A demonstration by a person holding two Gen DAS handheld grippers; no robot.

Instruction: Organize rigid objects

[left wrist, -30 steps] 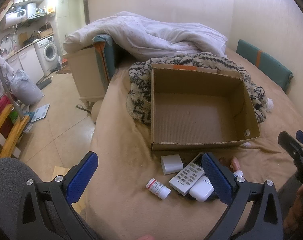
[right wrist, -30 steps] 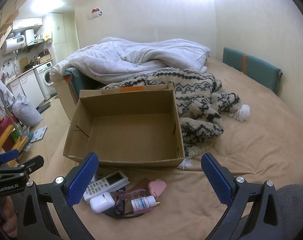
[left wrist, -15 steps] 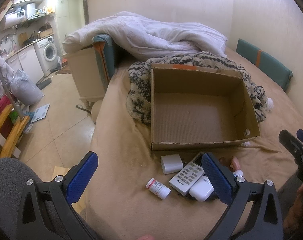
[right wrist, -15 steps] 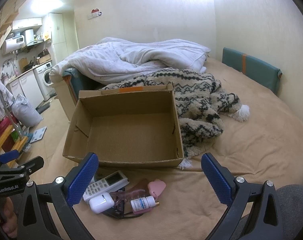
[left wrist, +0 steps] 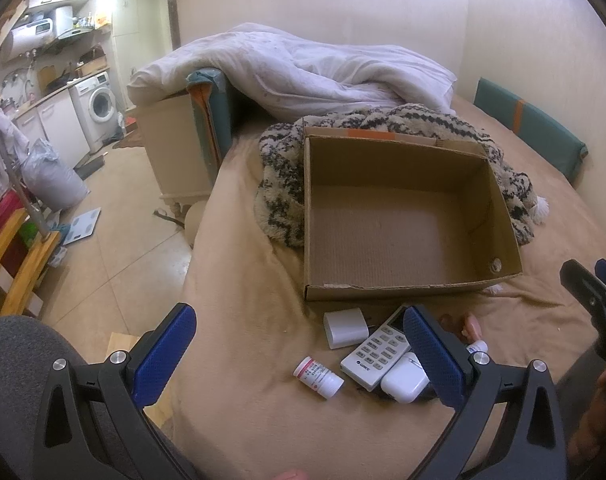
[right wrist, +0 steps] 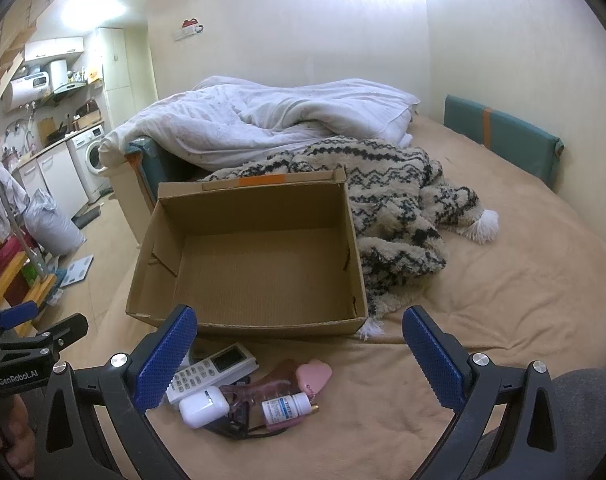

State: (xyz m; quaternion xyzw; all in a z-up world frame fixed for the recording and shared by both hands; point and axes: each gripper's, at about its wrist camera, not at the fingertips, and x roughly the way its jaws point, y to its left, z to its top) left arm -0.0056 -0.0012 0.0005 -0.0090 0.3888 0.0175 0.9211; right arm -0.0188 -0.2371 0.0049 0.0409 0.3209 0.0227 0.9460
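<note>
Grippers: my left gripper (left wrist: 299,354) and right gripper (right wrist: 299,354) both have their blue-padded jaws spread wide, nothing between them.
Pose: both hang low over the near edge of the tan bedsheet (right wrist: 503,312), side by side, aimed forward at the clutter; left one also shows at the right view's left edge.
Clutter: white pill bottle with red label (left wrist: 318,372), white square charger block (left wrist: 345,327), white Gree remote control (left wrist: 377,354), white oval earbud case (left wrist: 403,376), small clear bottle with white cap (right wrist: 286,407), pink heart-shaped item (right wrist: 313,376). All lie loose on the sheet, just in front of the box. Dark stuff under the pile, can't tell what.
Box: open brown cardboard box (right wrist: 247,322), floor bare as far as I see.
Progress: I'd say nothing is packed yet; every item is left to move.
Behind: black-and-cream knit blanket (right wrist: 399,208) touching the box's far side, white duvet (right wrist: 263,120) beyond.
</note>
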